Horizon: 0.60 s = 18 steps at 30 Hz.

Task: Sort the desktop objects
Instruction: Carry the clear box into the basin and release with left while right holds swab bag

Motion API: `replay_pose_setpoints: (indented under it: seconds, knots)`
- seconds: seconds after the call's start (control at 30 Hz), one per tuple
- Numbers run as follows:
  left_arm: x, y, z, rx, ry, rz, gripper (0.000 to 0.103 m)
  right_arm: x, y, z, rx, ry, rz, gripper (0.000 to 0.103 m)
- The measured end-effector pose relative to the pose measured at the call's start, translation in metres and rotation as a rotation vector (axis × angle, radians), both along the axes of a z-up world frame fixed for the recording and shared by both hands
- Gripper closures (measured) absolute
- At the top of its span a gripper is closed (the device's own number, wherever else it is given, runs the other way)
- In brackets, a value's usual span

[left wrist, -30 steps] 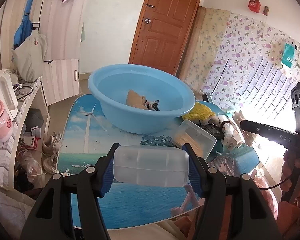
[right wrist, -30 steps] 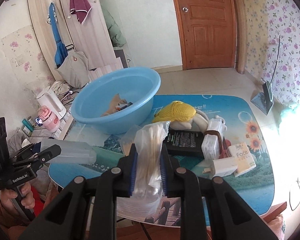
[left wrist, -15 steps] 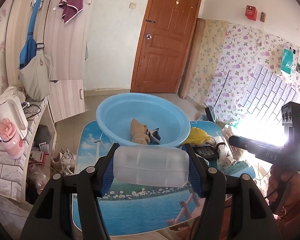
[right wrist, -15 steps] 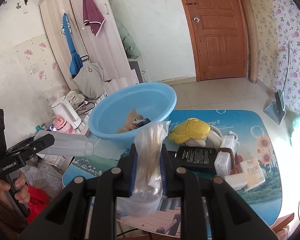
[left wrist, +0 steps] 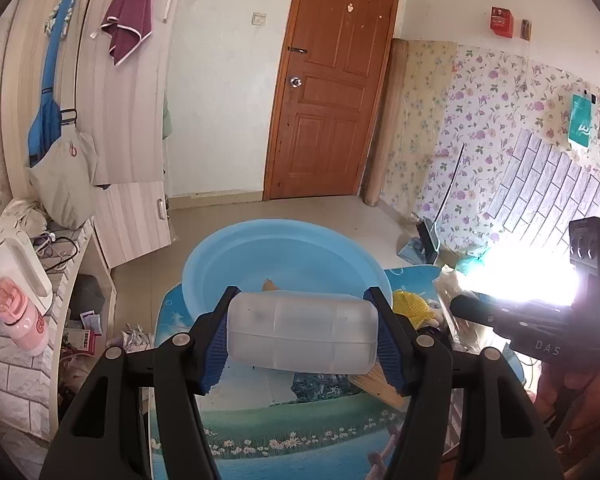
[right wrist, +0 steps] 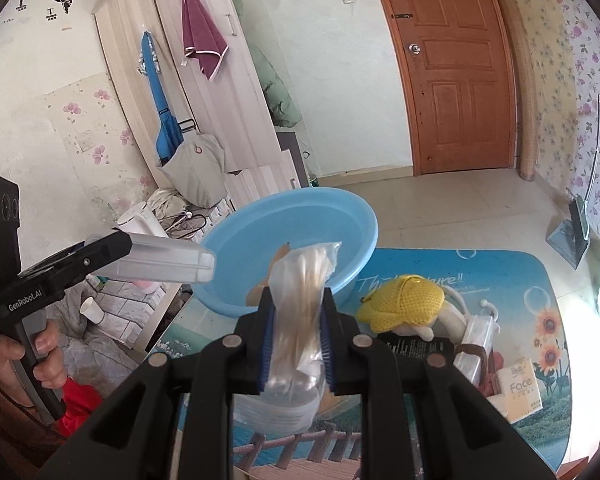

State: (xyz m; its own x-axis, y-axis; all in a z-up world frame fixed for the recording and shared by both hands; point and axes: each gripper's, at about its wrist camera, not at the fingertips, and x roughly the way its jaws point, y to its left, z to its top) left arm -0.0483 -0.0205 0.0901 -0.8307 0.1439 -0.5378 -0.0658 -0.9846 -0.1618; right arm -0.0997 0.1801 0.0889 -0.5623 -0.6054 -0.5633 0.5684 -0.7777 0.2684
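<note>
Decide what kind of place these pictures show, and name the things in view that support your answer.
Most likely a room in a home: a wooden door, a wardrobe with a towel hung on it, and floral wallpaper behind a low table cluttered with household bits.

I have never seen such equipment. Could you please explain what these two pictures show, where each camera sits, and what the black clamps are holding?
No robot here: a person holds a hand-operated clamp in each hand, each with a camera looking along its two fingers. In the left camera's picture, the left gripper clamps a frosted plastic box. In the right camera's picture, the right gripper squeezes a clear bag of thin sticks. Below lies a table with a picture-printed top, carrying a blue basin, a yellow mesh item, a black box and a tissue pack.
</note>
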Motion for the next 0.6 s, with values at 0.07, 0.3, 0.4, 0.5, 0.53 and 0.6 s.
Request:
replay_pose_setpoints:
  seconds: [0.07, 0.3, 0.4, 0.5, 0.53, 0.6]
  knots:
    - [-0.012, 0.001, -0.007, -0.002, -0.02, -0.003, 0.041, -0.008, -0.005, -0.001, 0.001, -0.005, 0.007, 0.083]
    - [-0.048, -0.003, -0.032, -0.002, -0.084, -0.001, 0.041, -0.034, -0.031, -0.005, 0.017, -0.02, 0.054, 0.083]
    - [-0.059, -0.005, -0.038, -0.011, -0.1, -0.004, 0.041, -0.045, -0.042, -0.008, 0.023, -0.027, 0.069, 0.083]
    - [-0.065, -0.008, -0.041, -0.023, -0.099, 0.001, 0.041, -0.055, -0.052, -0.011, 0.03, -0.035, 0.078, 0.083]
    - [-0.067, -0.009, -0.042, -0.023, -0.098, 0.002, 0.041, -0.058, -0.055, -0.012, 0.033, -0.035, 0.08, 0.083]
    - [-0.069, -0.012, -0.043, -0.018, -0.098, 0.005, 0.041, -0.063, -0.061, -0.014, 0.039, -0.038, 0.083, 0.083]
